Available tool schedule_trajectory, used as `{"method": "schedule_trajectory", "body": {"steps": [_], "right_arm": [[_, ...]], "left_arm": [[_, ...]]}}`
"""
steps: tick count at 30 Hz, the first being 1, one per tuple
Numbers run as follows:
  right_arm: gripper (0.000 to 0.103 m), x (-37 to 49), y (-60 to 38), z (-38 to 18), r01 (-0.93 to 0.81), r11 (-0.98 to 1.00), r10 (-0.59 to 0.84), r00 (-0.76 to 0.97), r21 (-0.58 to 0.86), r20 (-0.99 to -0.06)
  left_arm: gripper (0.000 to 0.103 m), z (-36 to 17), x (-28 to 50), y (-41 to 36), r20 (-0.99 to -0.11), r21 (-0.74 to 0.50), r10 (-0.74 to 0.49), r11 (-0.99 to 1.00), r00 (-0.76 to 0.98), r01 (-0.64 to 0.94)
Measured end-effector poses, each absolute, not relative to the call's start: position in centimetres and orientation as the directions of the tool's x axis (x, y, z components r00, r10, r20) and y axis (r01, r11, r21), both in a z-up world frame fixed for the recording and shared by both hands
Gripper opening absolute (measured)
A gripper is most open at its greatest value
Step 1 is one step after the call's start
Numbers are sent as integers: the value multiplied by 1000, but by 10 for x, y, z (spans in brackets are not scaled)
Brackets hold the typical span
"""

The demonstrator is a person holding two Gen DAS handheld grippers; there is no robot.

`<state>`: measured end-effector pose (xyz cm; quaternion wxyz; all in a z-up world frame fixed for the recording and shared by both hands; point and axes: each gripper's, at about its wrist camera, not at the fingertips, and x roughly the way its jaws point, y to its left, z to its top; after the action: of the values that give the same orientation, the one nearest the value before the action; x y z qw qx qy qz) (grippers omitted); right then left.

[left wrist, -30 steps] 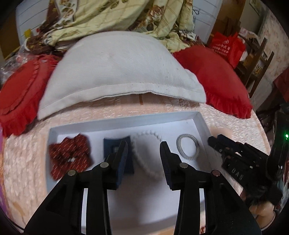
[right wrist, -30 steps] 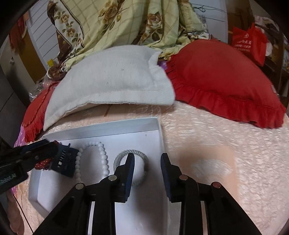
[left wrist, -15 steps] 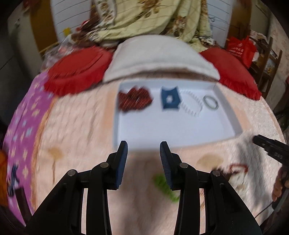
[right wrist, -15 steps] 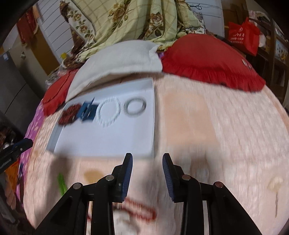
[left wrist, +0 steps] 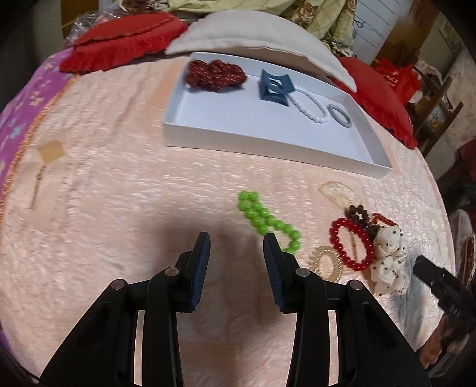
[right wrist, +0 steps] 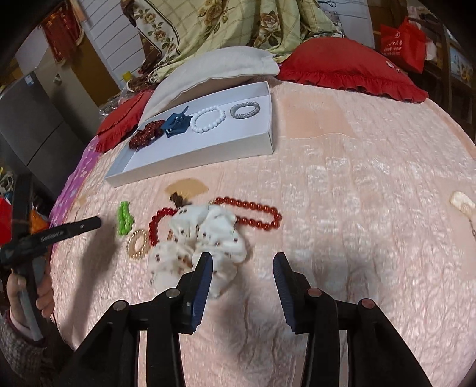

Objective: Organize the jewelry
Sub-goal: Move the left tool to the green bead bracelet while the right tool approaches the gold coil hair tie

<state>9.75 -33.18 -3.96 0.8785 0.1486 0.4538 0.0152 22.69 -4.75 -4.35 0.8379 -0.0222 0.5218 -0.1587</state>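
Observation:
A white tray [left wrist: 267,140] [right wrist: 208,151] on the pink bedspread holds a dark red scrunchie [left wrist: 215,74], a blue hair claw [left wrist: 275,87], a white bead bracelet [left wrist: 308,104] and a grey ring bracelet [left wrist: 340,116]. In front of it lie a green bead bracelet [left wrist: 266,220] [right wrist: 124,218], a red bead bracelet [left wrist: 354,244], a gold coil tie [left wrist: 325,263], a red bead necklace [right wrist: 253,214] and a white dotted scrunchie [left wrist: 386,259] [right wrist: 205,244]. My left gripper [left wrist: 236,247] is open and empty, just left of the green bracelet. My right gripper [right wrist: 242,265] is open and empty, at the white scrunchie's near edge.
Red cushions [right wrist: 348,68] and a white pillow [left wrist: 253,32] lie behind the tray. A floral quilt [right wrist: 223,26] is piled at the back. A purple blanket [left wrist: 20,98] borders the left of the bed. A red bag [right wrist: 401,41] stands at the far right.
Both grippers have pulled back from over the tray toward the near side of the bed. The loose jewellery in front of the tray has come into view.

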Motion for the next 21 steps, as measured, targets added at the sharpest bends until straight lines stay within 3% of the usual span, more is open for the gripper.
{"method": "schedule_trajectory", "body": {"steps": [3, 6, 10, 13, 18, 21], "right_arm": [[40, 95, -328, -38, 99, 956, 162, 602, 275, -781], [40, 94, -324, -38, 91, 959, 160, 609, 268, -777], [40, 95, -319, -40, 79, 965, 151, 611, 250, -777], [40, 95, -320, -43, 78, 963, 157, 611, 256, -776], [40, 95, -319, -48, 83, 959, 166, 616, 273, -770], [40, 96, -317, -50, 81, 956, 175, 613, 282, -770]], "left_arm": [[36, -51, 232, -62, -874, -151, -254, 953, 414, 264], [33, -60, 232, -73, -884, -11, -140, 960, 445, 279], [30, -60, 233, -59, -878, 17, -102, 970, 467, 244], [29, -58, 235, -38, -885, -27, -119, 978, 450, 206], [29, -48, 235, -26, -859, -216, -292, 952, 421, 219], [29, -51, 237, -47, -861, -224, -311, 942, 402, 249]]}}
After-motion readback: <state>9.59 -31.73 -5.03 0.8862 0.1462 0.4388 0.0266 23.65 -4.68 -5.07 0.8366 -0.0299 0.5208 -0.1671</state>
